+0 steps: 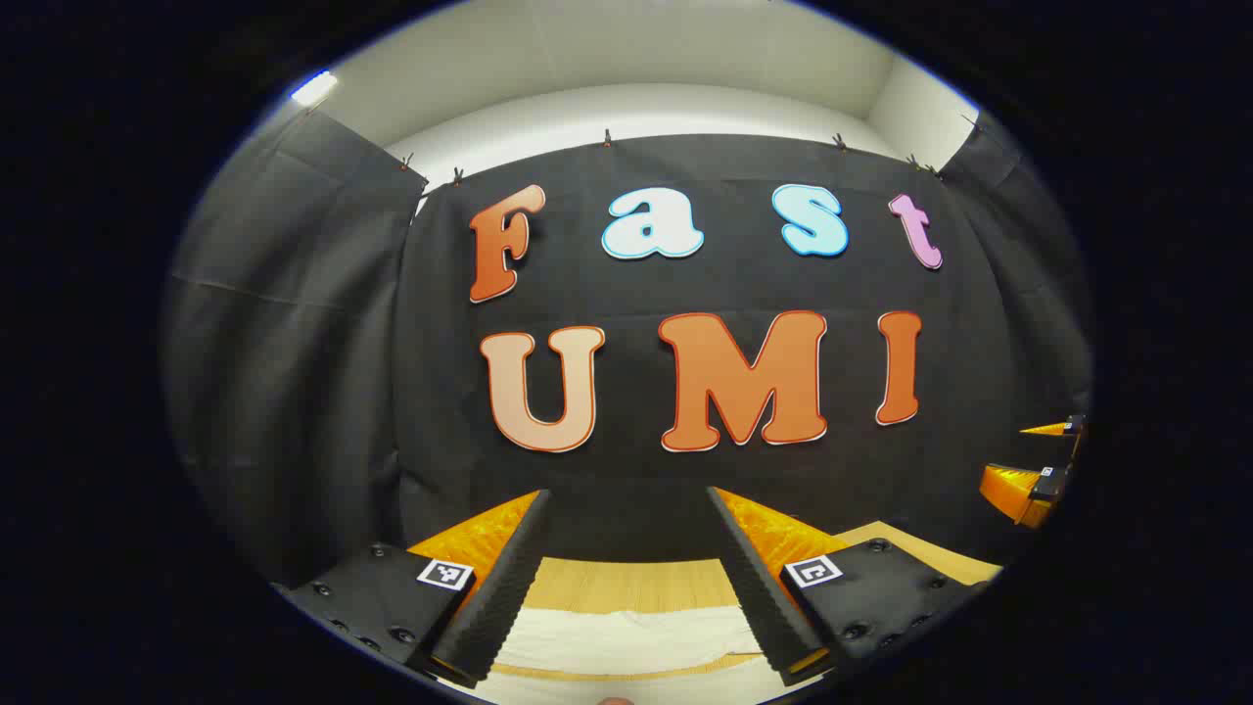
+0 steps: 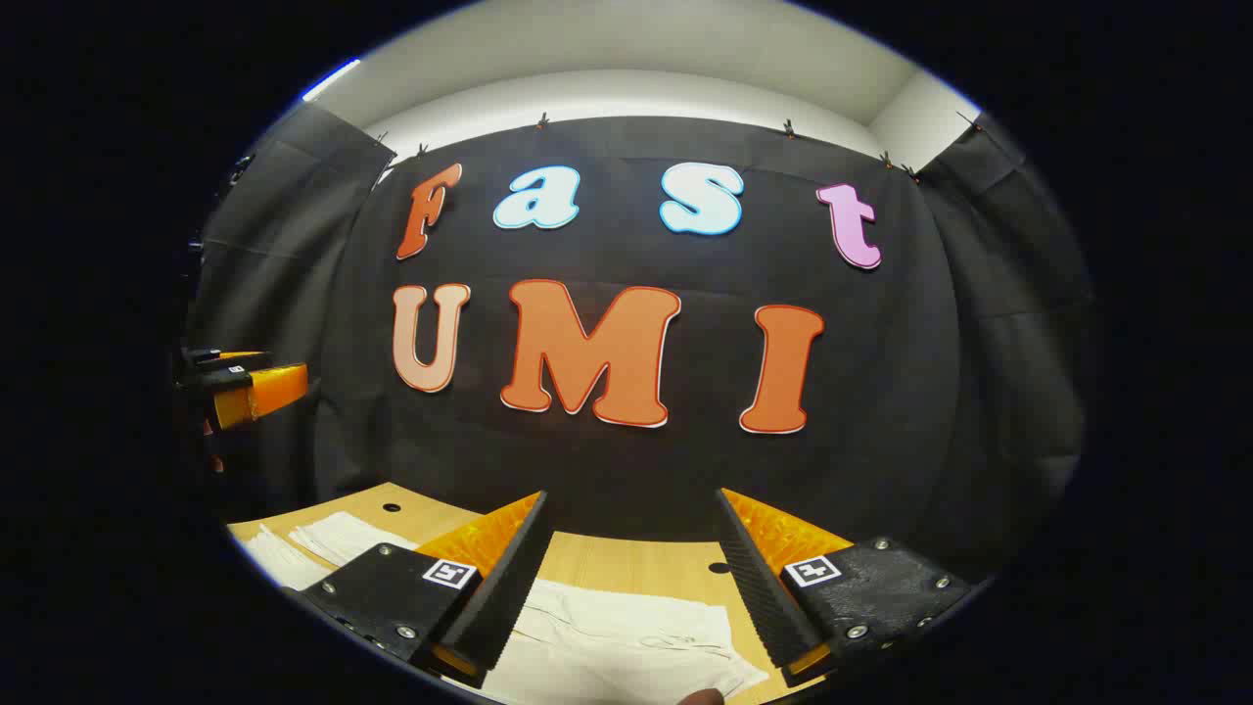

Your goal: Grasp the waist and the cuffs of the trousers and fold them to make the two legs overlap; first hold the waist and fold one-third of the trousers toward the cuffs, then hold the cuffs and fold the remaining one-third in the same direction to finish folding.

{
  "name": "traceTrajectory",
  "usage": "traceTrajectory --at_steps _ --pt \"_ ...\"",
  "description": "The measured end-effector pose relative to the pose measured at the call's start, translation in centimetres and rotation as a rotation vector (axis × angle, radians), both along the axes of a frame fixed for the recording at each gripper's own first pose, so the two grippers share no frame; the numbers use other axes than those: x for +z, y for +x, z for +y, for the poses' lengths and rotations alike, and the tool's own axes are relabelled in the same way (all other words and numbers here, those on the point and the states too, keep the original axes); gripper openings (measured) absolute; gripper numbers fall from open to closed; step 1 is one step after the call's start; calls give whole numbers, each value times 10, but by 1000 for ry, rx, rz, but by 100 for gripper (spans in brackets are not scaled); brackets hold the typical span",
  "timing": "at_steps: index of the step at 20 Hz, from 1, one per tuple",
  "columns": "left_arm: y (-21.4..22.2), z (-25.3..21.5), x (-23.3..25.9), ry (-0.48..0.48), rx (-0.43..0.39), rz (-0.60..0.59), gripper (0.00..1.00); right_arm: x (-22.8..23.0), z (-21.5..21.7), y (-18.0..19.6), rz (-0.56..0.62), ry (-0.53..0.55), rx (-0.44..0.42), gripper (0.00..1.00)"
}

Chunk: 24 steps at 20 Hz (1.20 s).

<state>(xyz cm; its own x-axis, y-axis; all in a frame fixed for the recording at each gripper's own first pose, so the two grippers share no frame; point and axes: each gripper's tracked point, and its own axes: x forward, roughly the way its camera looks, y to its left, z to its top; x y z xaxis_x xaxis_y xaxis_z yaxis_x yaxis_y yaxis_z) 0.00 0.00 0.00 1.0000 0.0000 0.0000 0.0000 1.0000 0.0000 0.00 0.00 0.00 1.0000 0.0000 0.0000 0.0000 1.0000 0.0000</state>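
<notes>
White trousers [image 2: 626, 632] lie flat on a wooden table [image 2: 626, 563], low in the right gripper view; another part of them [image 2: 333, 537] shows at the left. In the left gripper view the white trousers [image 1: 626, 636] lie below my fingers. My left gripper [image 1: 626, 578] is open, held above the cloth with nothing between its fingers. My right gripper [image 2: 631, 578] is open too, above the trousers and apart from them. The right gripper [image 1: 1043, 470] shows at the right edge of the left gripper view, and the left gripper [image 2: 240, 382] at the left edge of the right gripper view.
The wooden table [image 1: 626, 583] runs up to the black cloth wall close behind it. Small round holes [image 2: 719, 567] sit in the tabletop. A fingertip [image 2: 700, 697] peeks in at the bottom edge.
</notes>
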Motion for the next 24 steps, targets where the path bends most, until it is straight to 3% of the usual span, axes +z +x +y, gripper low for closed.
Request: traceTrajectory --at_steps 3,7,15,17,24 --pt "-11 4 2 -29 31 -1 100 -4 -26 -5 6 1 -44 98" --pt "-26 15 2 20 88 -15 99 -12 -49 -11 21 18 -72 98" --pt "-50 18 -4 64 139 -16 99 -27 -48 -16 43 35 -18 99" --pt "-54 21 -8 56 145 -2 100 -37 -44 -16 76 44 2 99" --pt "-38 63 -62 -41 160 152 99 -102 -54 -6 299 96 -53 98"
